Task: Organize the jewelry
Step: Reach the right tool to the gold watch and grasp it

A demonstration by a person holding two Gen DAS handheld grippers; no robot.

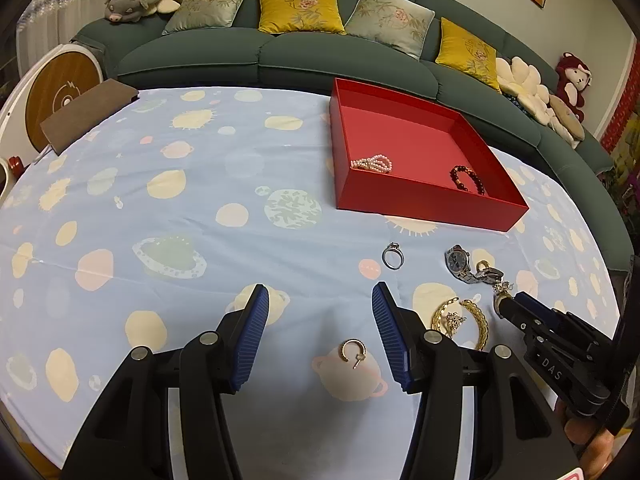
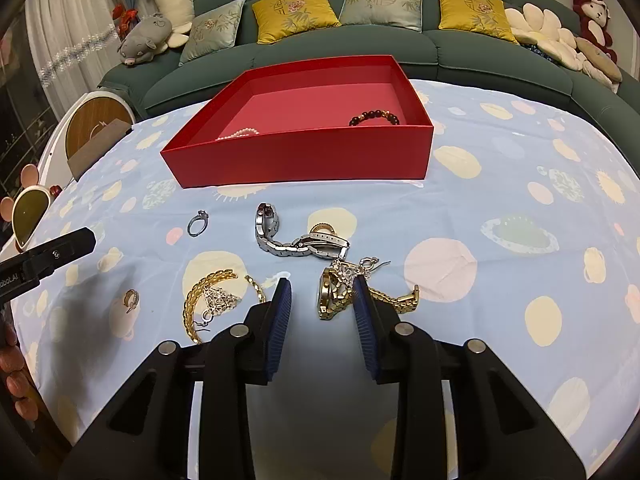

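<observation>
While open, gold watch (image 2: 334,294) between right gripper (image 2: 322,294) fingers

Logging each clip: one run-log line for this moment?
left gripper: open, over gold earring | right gripper: open, around gold watch | red box: two bracelets

My left gripper (image 1: 320,302) hangs low over the counter (image 1: 192,232), jaws spread wide with nothing between them. My right gripper (image 2: 320,294) sits just to its right, jaws parted more narrowly, tips down near the surface, also gripping nothing. Fingers of my right hand (image 1: 588,436) show behind its body
</observation>
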